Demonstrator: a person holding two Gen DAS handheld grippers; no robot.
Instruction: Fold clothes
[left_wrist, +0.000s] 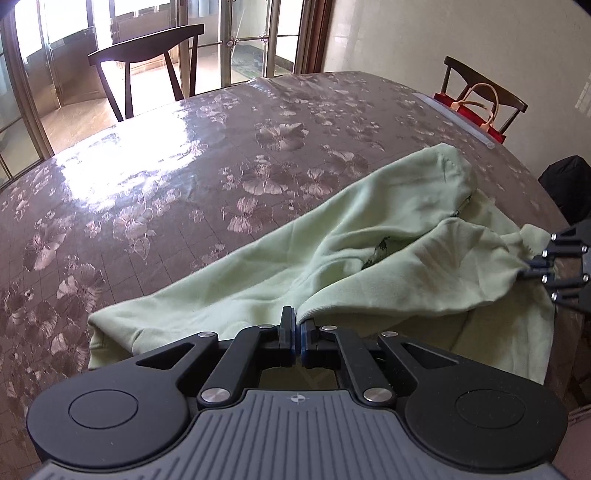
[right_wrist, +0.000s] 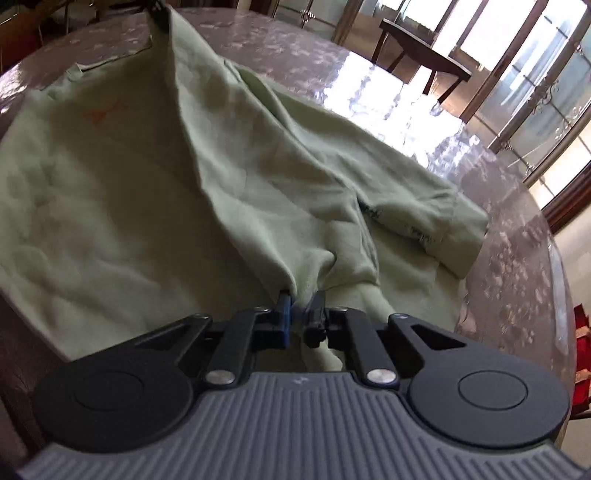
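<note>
- The pale green sweatshirt (left_wrist: 369, 236) sprawls across the near half of the counter (left_wrist: 166, 192), bunched along the near edge, with part of it hanging over that edge.
- Left claw (left_wrist: 295, 325) is pinched together on a fold of the sweatshirt right at the near edge; the fabric comes out beside its fingers.
- Right claw (right_wrist: 301, 314) is clamped on a gathered wad of the cloth, pads nearly together with fabric squeezed between them. It shows in the left view too, near the counter's right-hand edge, with cloth pulled taut toward it.
- One sleeve (right_wrist: 436, 225) lies crumpled toward the far side, its cuff loose on the counter.
- Risk one: the right claw holds a bunch, not a clean edge, so a lift could drag several layers and twist the fold.
- Risk two: the counter's glossy floral cover looks slick, so a pull may slide the whole garment off the near edge.
- Risk three: uneven pulling between the claws could leave the loose sleeve trapped inside the fold.
</note>
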